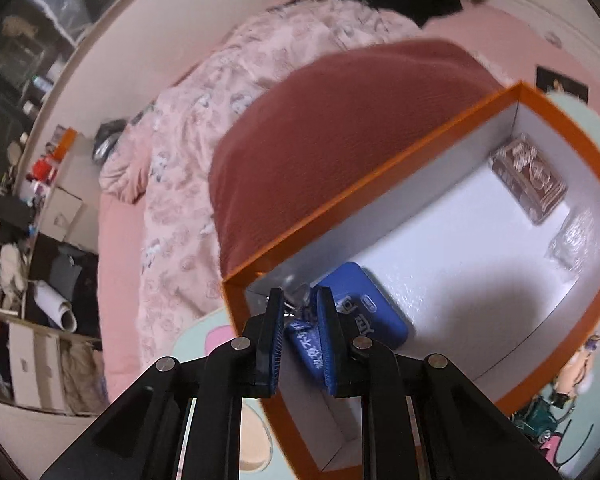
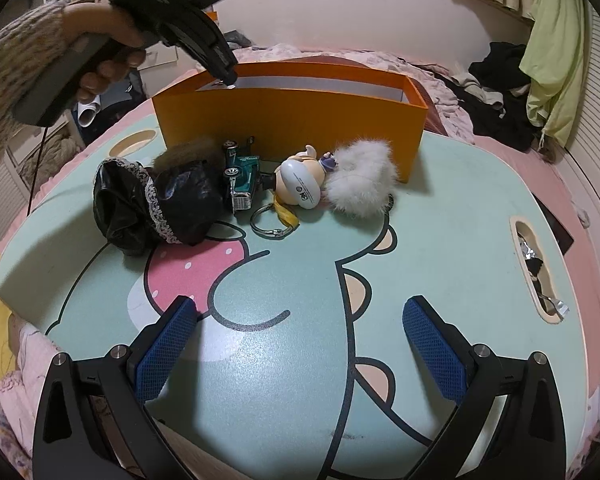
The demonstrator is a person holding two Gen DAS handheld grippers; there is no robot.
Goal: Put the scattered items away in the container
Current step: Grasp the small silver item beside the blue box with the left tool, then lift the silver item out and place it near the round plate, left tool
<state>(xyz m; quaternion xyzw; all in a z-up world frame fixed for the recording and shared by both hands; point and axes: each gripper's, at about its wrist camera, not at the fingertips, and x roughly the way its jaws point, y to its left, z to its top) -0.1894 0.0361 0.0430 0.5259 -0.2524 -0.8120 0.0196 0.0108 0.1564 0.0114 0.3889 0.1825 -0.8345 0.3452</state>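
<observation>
My left gripper (image 1: 300, 300) is shut on a blue fabric tag (image 1: 306, 344) with white lettering and a metal clip. It hangs over the near-left corner of the orange box (image 1: 380, 184). In the box lie a blue flat case (image 1: 376, 308), a brown card pack (image 1: 530, 178) and a clear plastic bag (image 1: 576, 240). The right wrist view shows the left gripper (image 2: 228, 76) tipped over the box (image 2: 292, 120) rim. My right gripper (image 2: 300, 312) stands open and empty above the table (image 2: 440, 240). In front of the box lie a black lace pouch (image 2: 152, 208), a teal toy car (image 2: 242, 178), a pig keychain (image 2: 304, 180) and a white fur pom (image 2: 360, 180).
The table sits on a pink bed, with a dark red pillow (image 1: 340, 120) and a pink quilt (image 1: 204, 160) behind the box. Dark clothes (image 2: 496, 92) are piled at the far right. A slot (image 2: 536, 268) in the table's right side holds small bits.
</observation>
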